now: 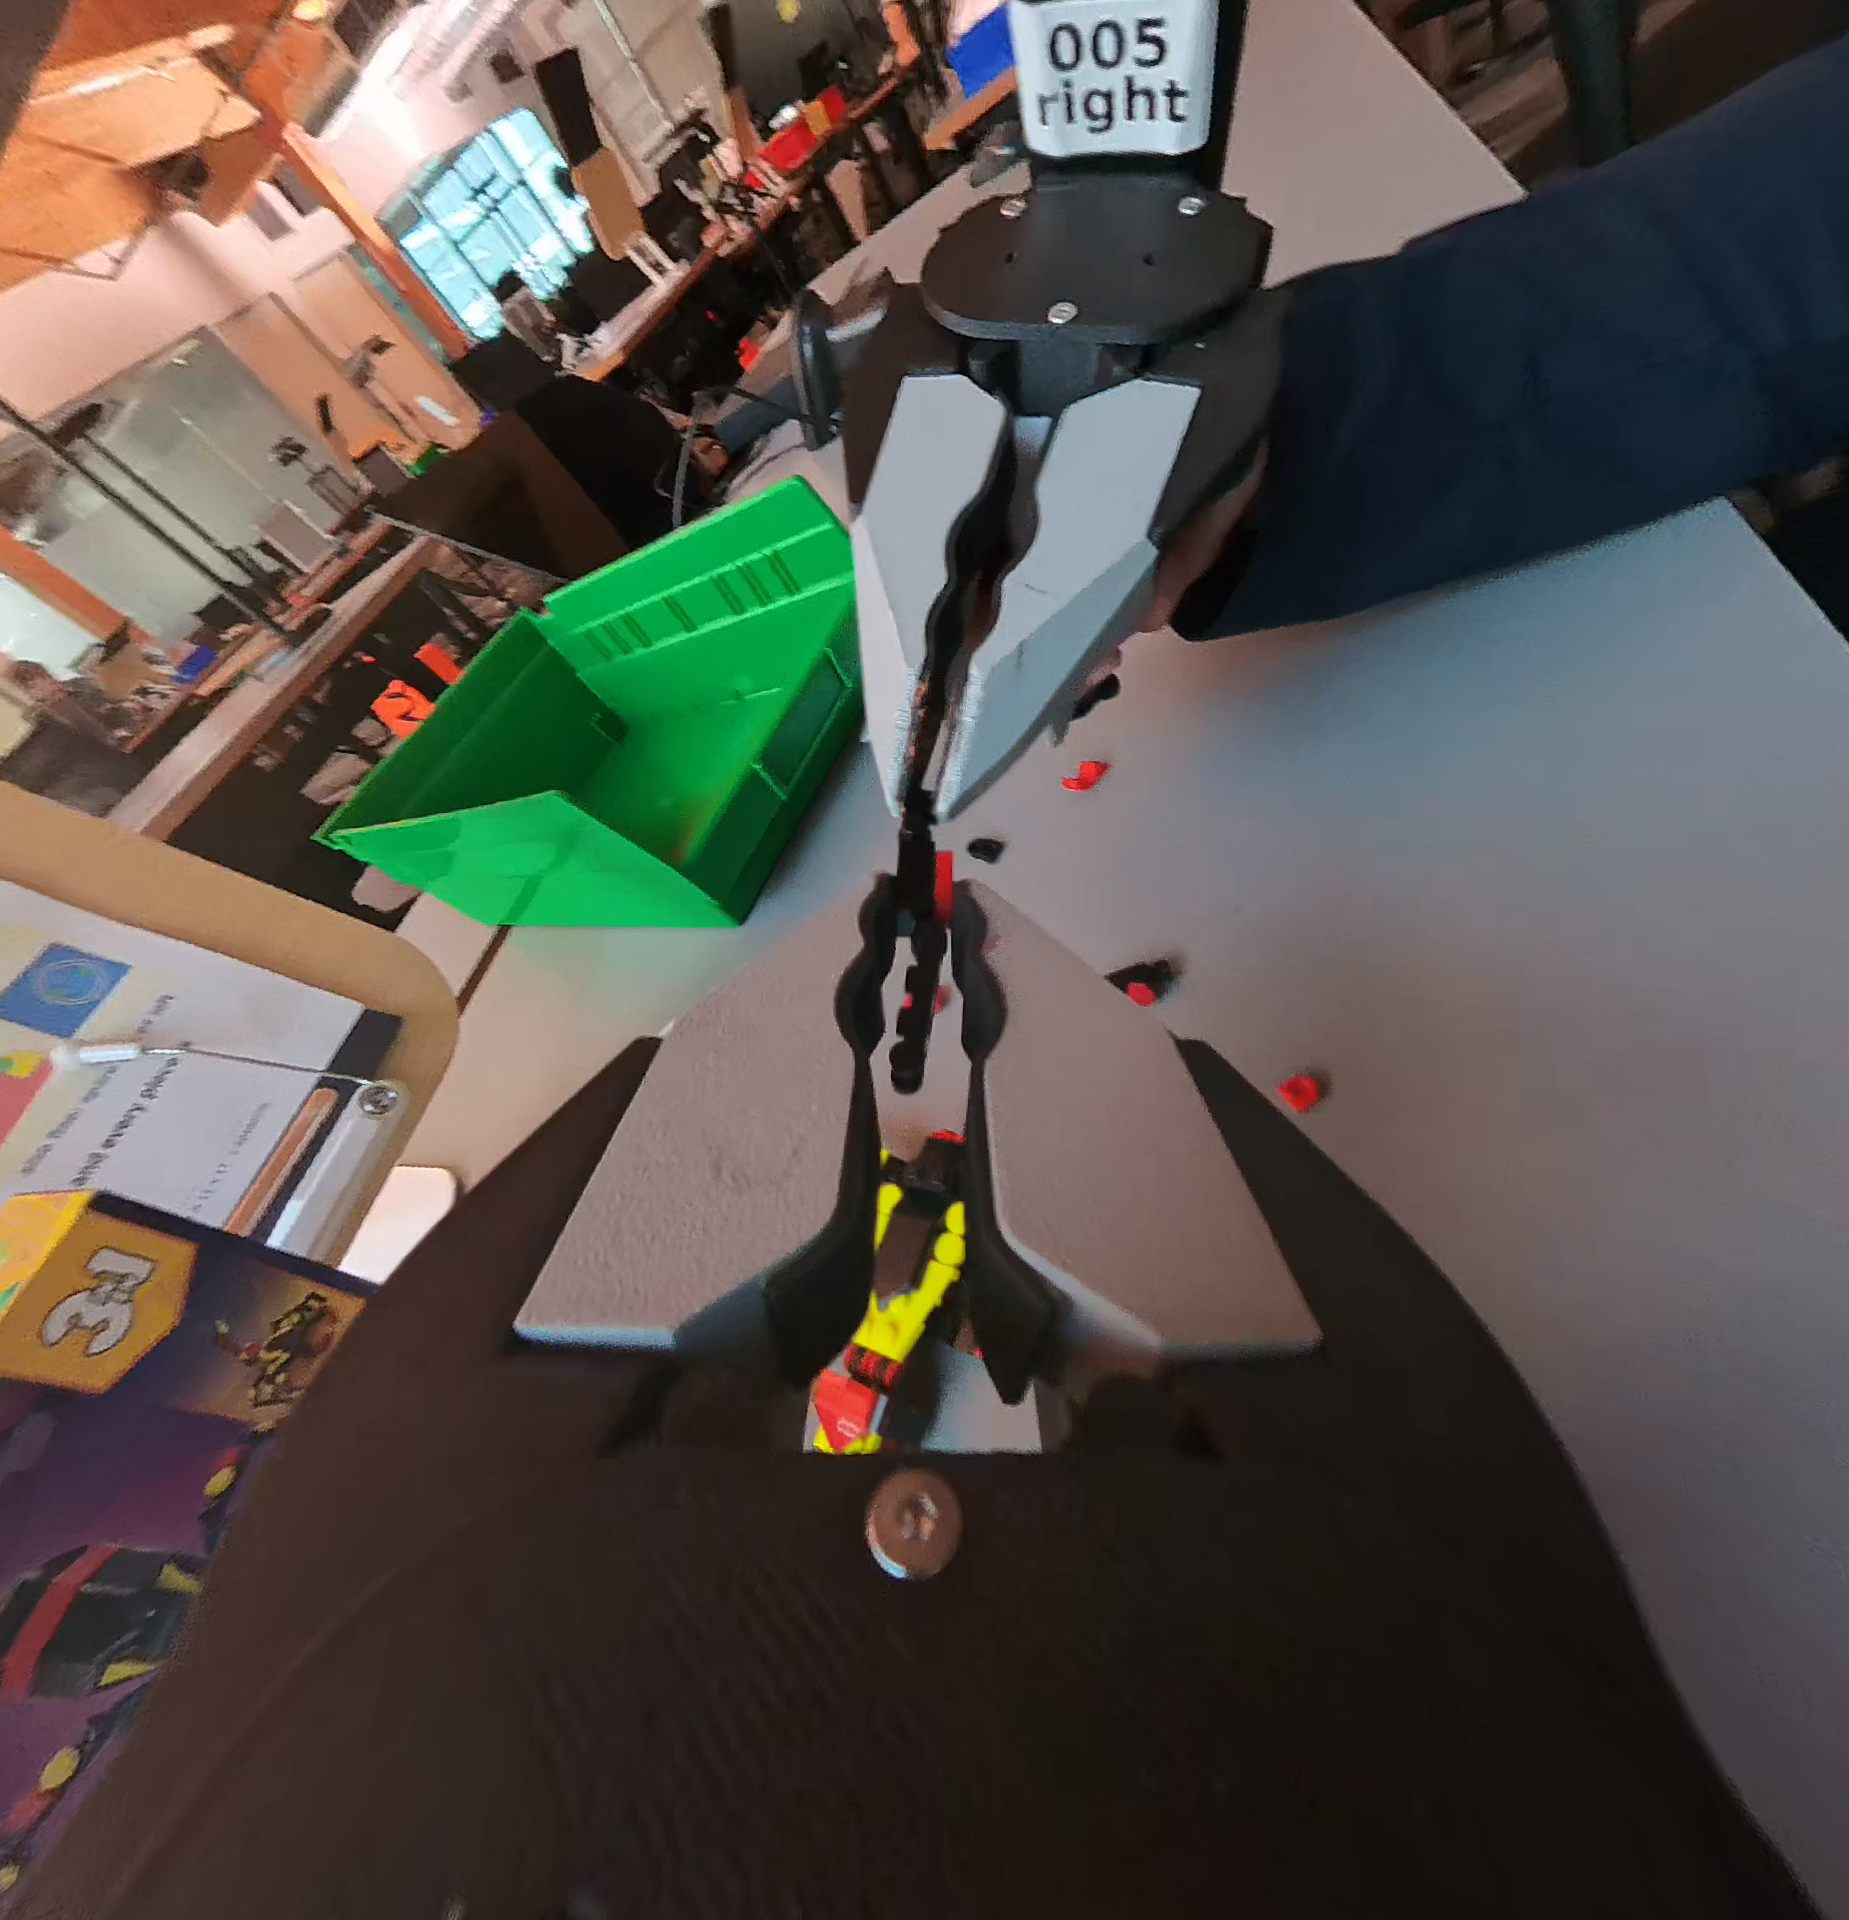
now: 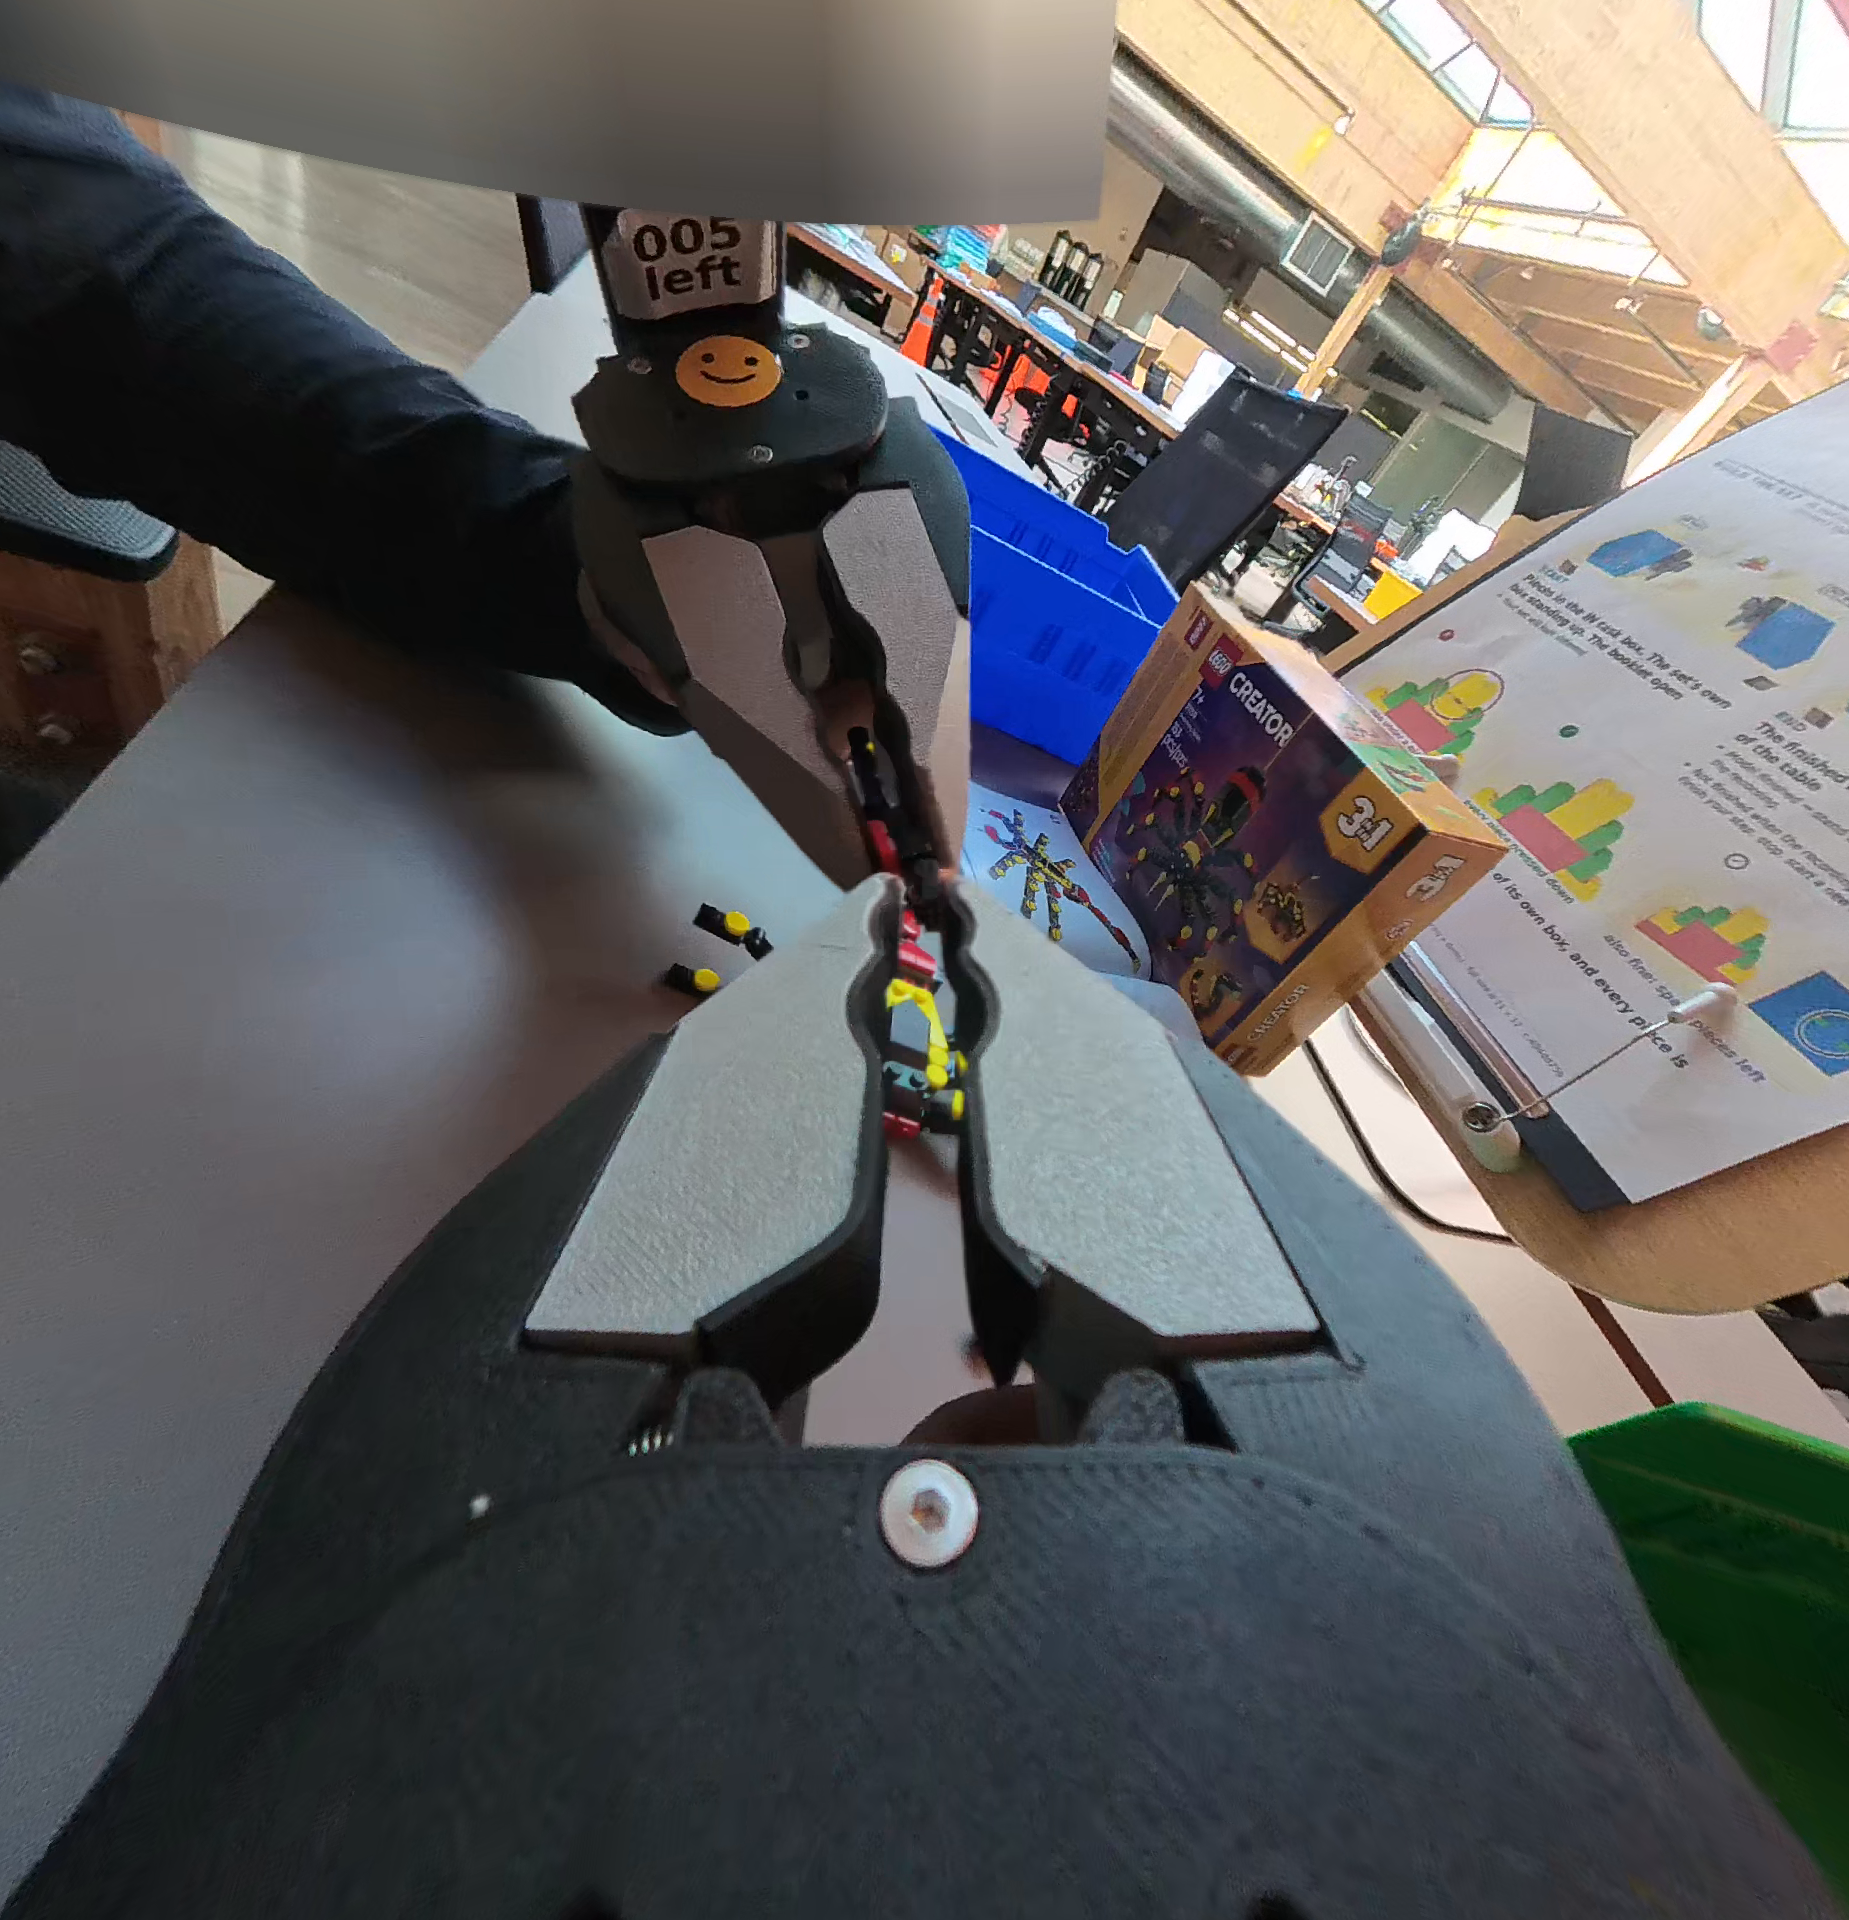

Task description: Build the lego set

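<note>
Sunlit workshop: timber ceiling beams (image 2: 1585, 260), long workbenches (image 2: 1086, 353), big windows (image 1: 484, 218).

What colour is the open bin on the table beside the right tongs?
Bright green bin, clearest in the left wrist view.

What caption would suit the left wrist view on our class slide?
Two tongs, left and right, meet tip to tip on a thin black lego piece beside a green bin.
</note>
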The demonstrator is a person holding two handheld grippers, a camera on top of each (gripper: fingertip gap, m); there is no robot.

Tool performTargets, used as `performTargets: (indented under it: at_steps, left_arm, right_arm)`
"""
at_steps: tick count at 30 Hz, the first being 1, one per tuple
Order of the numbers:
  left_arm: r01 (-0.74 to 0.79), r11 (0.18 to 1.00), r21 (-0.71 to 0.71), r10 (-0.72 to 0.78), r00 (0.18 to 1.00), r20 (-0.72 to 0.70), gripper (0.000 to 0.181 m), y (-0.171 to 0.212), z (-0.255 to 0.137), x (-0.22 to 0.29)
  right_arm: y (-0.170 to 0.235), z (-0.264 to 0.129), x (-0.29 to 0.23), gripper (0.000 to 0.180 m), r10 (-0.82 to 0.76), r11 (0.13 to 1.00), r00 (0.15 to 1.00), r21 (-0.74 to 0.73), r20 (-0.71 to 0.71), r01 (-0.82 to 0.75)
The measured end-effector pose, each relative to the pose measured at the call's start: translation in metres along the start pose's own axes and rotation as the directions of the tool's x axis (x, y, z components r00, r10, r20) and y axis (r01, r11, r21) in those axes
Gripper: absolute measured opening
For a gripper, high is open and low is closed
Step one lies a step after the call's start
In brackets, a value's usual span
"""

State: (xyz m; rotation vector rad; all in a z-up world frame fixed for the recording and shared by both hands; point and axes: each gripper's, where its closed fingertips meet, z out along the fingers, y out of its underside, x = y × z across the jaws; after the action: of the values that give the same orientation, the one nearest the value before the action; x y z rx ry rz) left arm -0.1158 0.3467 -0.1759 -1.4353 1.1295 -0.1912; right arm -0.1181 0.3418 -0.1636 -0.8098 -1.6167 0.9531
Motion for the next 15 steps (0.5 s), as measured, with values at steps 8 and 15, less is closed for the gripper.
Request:
performTargets:
  at_steps: [8, 15]
  left_arm:
    - [0.012, 1.000, 0.021, -0.014, 0.995, 0.098, 0.007, -0.003, -0.004, -0.016]
    - [-0.027, 0.999, 0.037, 0.018, 0.974, 0.227, 0.006, -0.012, -0.007, -0.027]
  right_arm:
    - [-0.003, 0.007, 0.000, 0.031, -0.060, 0.998, 0.997, -0.005, -0.058, 0.060]
    - [-0.016, 0.006, 0.011, 0.015, 0.072, 0.995, 0.992, 0.076, -0.104, -0.064]
